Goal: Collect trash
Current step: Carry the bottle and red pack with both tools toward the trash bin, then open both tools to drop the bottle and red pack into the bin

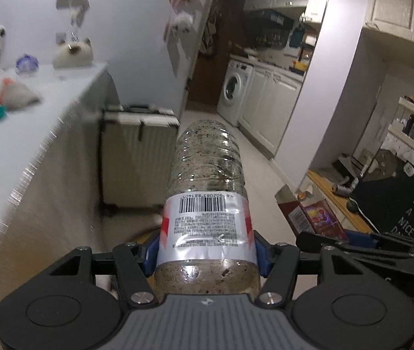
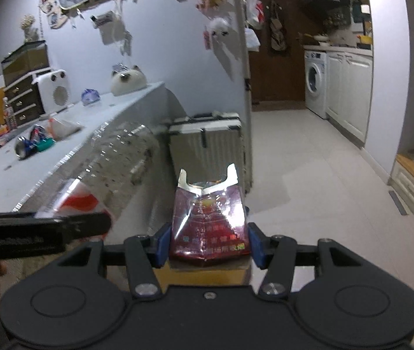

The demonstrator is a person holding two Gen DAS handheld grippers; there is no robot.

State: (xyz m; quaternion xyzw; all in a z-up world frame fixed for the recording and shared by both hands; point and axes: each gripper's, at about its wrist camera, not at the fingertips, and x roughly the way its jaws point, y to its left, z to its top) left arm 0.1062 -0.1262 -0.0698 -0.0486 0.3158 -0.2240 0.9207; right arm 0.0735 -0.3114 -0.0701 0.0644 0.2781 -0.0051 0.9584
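Observation:
My left gripper [image 1: 207, 250] is shut on a clear plastic bottle [image 1: 207, 175] with a white and red label, which points forward between the blue pads. The same bottle [image 2: 119, 160] shows blurred at the left of the right wrist view. A red cigarette box [image 2: 210, 221] with its torn top open sits between the blue pads of my right gripper [image 2: 208, 245], which is shut on it. That box [image 1: 309, 213] also shows at the right of the left wrist view, beside the right gripper's black frame. On the white counter [image 2: 61, 145] lie a crushed can [image 2: 24, 147] and crumpled wrappers [image 2: 42, 140].
A ribbed silver suitcase [image 2: 207, 145] stands on the floor against the counter's end. Pale tiled floor [image 2: 309, 189] runs ahead toward a washing machine [image 2: 315, 83] and white cabinets. A low wooden shelf [image 1: 332, 192] with clutter is at the right. Plush toys and a white heater sit on the counter.

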